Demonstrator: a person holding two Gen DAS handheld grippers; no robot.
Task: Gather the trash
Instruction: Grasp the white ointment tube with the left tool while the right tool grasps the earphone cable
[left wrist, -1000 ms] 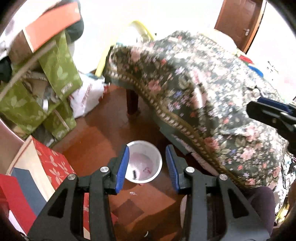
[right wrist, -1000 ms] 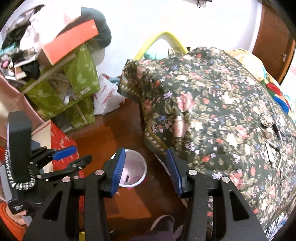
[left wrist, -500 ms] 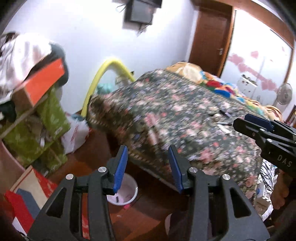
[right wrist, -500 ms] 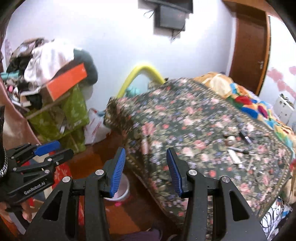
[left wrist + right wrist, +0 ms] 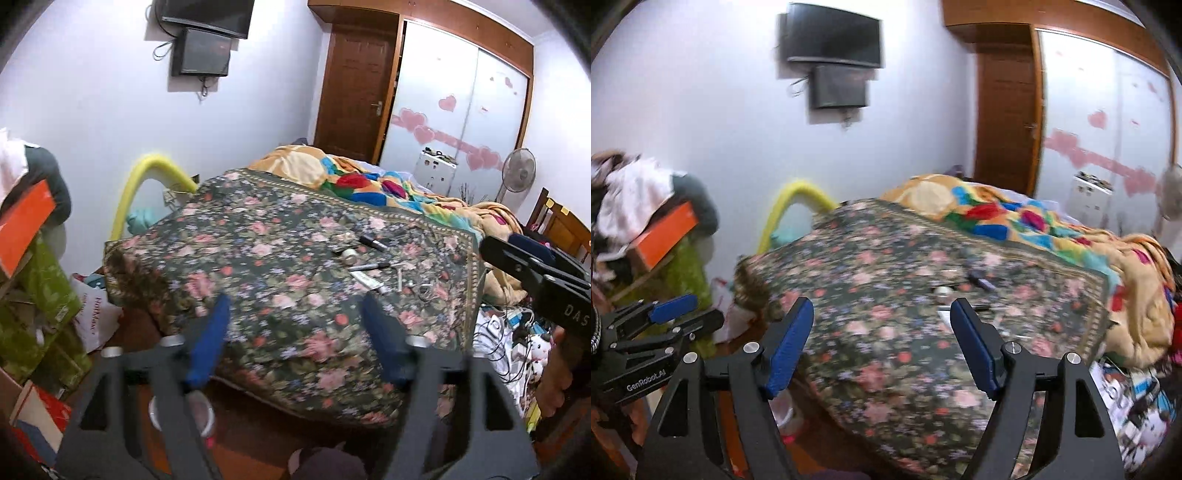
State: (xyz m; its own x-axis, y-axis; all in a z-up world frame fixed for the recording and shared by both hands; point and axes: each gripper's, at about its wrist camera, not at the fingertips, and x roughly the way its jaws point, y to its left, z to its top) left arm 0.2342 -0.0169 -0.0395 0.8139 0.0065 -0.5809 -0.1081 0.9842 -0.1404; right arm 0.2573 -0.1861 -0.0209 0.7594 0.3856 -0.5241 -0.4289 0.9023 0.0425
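Note:
Several small items lie on the dark floral cloth (image 5: 258, 258) covering the bed: a small roll of tape (image 5: 349, 255), a black marker (image 5: 372, 242), a white tube (image 5: 366, 281) and thin pens. They also show, blurred, in the right wrist view (image 5: 943, 291). A white bin (image 5: 201, 410) stands on the floor beside the bed, mostly hidden behind my left gripper's finger; it also shows in the right wrist view (image 5: 785, 408). My left gripper (image 5: 295, 339) is open and empty, short of the items. My right gripper (image 5: 882, 347) is open and empty, level with the left one.
Green bags (image 5: 37, 306), an orange box (image 5: 22, 225) and clothes are stacked at the left. A yellow hoop (image 5: 147, 177) leans at the wall. A colourful blanket (image 5: 369, 188) lies behind the cloth. Cables and clutter (image 5: 506, 332) fill the floor at the right.
Both grippers have tilted up from the floor bin to the bed top, and their jaws have opened wider. The bin has dropped to the lower left of both views.

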